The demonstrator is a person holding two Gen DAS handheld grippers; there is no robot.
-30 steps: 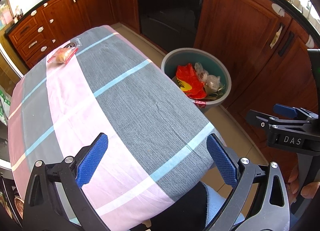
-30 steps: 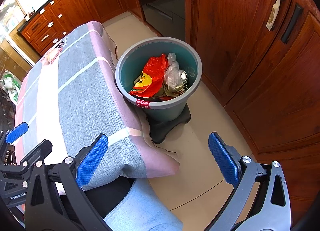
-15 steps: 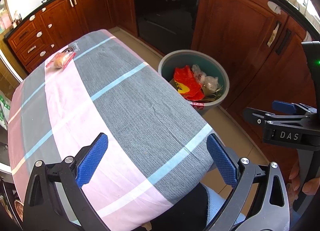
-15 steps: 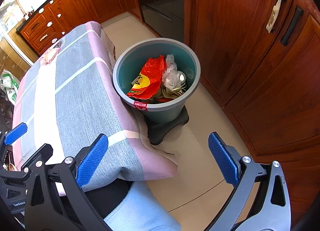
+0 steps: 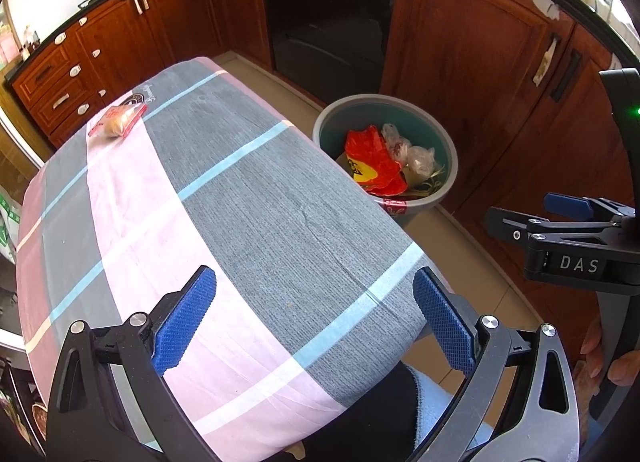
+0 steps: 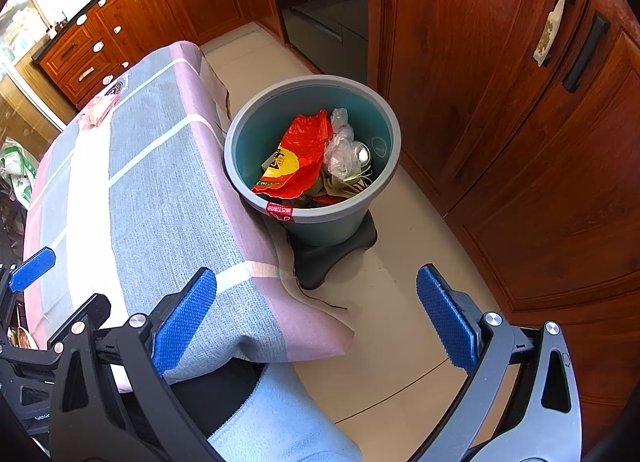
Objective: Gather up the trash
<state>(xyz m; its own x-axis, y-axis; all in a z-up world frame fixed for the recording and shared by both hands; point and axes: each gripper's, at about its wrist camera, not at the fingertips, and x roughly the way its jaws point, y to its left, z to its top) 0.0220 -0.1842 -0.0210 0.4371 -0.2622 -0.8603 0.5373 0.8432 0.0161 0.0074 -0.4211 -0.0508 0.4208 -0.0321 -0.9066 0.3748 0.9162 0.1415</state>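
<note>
Left wrist view: both the left gripper [image 5: 314, 316] and right gripper [image 6: 316, 316] hang spread wide and empty near the bin [image 5: 450, 182]. A snack packet [image 5: 117, 122] lies at the bench's [image 5: 260, 202] far corner, well apart from the bin beside the bench.

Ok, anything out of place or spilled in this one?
Nothing spilled. One snack packet lies alone at the far end of the tablecloth, uncollected. The trash bin stands upright beside the table. Left gripper and right gripper are open and empty.
</note>
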